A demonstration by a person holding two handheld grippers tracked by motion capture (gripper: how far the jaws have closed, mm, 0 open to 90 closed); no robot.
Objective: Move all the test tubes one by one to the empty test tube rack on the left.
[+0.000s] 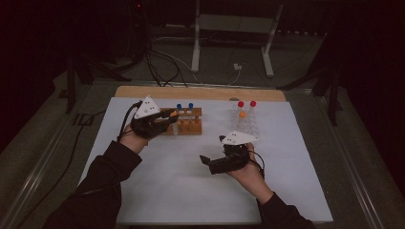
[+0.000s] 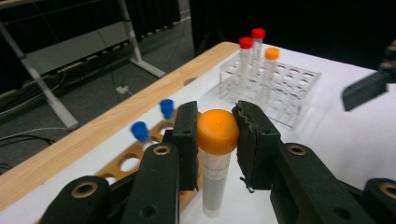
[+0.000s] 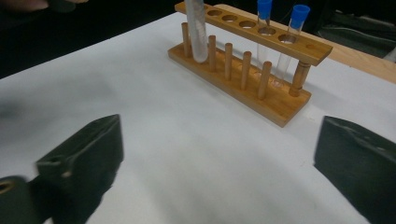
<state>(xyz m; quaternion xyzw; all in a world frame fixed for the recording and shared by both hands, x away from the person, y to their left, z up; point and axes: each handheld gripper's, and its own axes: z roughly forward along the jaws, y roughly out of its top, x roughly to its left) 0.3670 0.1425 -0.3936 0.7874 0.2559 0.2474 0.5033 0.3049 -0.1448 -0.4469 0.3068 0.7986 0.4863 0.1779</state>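
My left gripper [image 1: 170, 117] is shut on the orange cap of a clear tube [image 2: 217, 135], which hangs upright at the front of the wooden rack [image 1: 187, 128]. In the right gripper view that tube [image 3: 196, 32] stands in front of the rack's pegs [image 3: 243, 70], its tip above the base. Two blue-capped tubes [image 3: 280, 28] sit in the wooden rack's holes. My right gripper [image 1: 213, 150] hovers over the white mat nearer the person, jaws wide open with nothing between them [image 3: 219, 135].
A clear plastic rack [image 1: 246, 125] at the back right holds two red-capped tubes [image 1: 247, 104] and an orange-capped tube [image 1: 242, 114]. The white mat [image 1: 191, 191] lies on a wooden tabletop [image 1: 200, 92]. Beyond the table are a metal stand and floor cables.
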